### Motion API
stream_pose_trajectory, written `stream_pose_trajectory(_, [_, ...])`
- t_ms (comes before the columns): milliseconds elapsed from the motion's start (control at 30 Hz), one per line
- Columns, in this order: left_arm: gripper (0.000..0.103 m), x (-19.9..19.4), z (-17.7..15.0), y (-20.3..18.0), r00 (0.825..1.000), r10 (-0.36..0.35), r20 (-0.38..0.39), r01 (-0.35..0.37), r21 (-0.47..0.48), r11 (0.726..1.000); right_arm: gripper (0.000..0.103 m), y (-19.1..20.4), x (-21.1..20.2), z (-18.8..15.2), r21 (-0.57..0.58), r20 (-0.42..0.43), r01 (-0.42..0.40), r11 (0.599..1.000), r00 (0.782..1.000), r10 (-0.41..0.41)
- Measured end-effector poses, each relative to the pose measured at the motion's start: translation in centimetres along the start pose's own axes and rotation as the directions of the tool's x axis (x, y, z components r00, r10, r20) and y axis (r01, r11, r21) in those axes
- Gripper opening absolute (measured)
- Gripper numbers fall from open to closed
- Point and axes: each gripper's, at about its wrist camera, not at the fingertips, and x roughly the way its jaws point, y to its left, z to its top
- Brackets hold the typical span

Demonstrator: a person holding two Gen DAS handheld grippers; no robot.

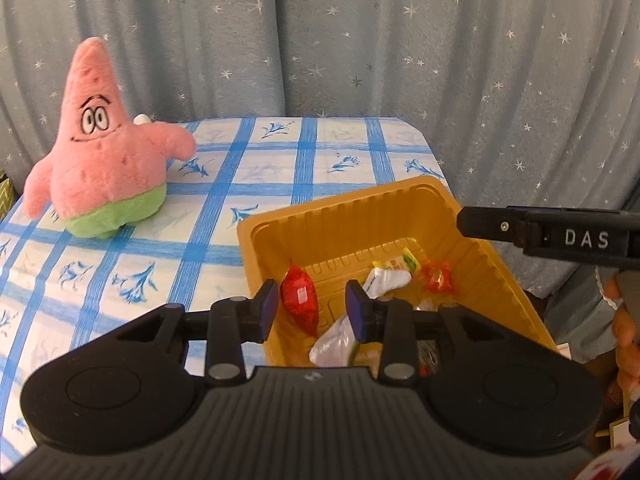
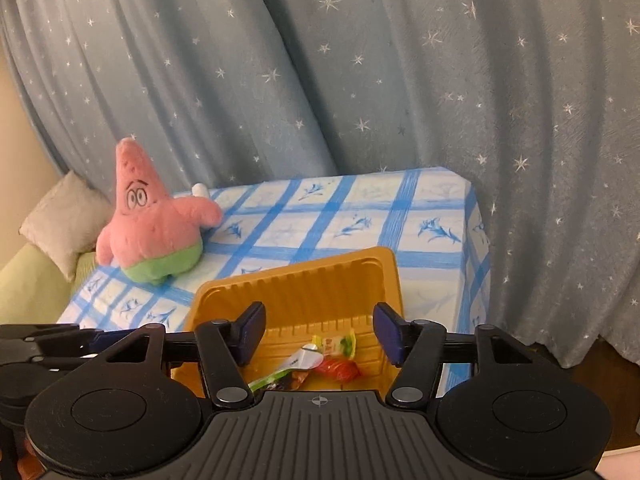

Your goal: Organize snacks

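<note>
A yellow plastic tray [image 1: 488, 256] [image 2: 296, 292] sits on the blue-checked table near its right edge. It holds several wrapped snacks: a red packet [image 1: 300, 300], a white packet [image 1: 386, 280], a yellow-green packet [image 1: 402, 262] [image 2: 334, 344] and an orange-red candy [image 1: 438, 278] [image 2: 340, 368]. My left gripper [image 1: 312, 308] is open and empty, hovering over the tray's near left side above the red packet. My right gripper [image 2: 320, 334] is open and empty above the tray; its body shows in the left wrist view [image 1: 552, 232] at the right.
A pink starfish plush toy [image 1: 100, 152] [image 2: 152, 220] stands at the table's far left. A star-patterned grey curtain [image 1: 400, 40] hangs behind the table. The tablecloth [image 1: 280, 168] spreads between the plush and the tray. A grey cushion [image 2: 60, 220] lies at the left.
</note>
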Motion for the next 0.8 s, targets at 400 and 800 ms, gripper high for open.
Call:
stream_pose_trajectory(400, [0.046,-6.9,-3.0,0.2,1.000,0.029,0.009,-0.029,-0.050,0.998,0.081,0.9,-6.1,-2.2,0.022,-0.003,-0.040,0.999,0.999,0.040])
stream_pose_trajectory(800, [0.056,-16.9,-8.1,-1.5,0.998,0.066,0.017,-0.064,-0.117,0.991,0.086,3.8,-14.1,-6.5,-0.035,-0.086,-0.045,0.998,0.995,0.042])
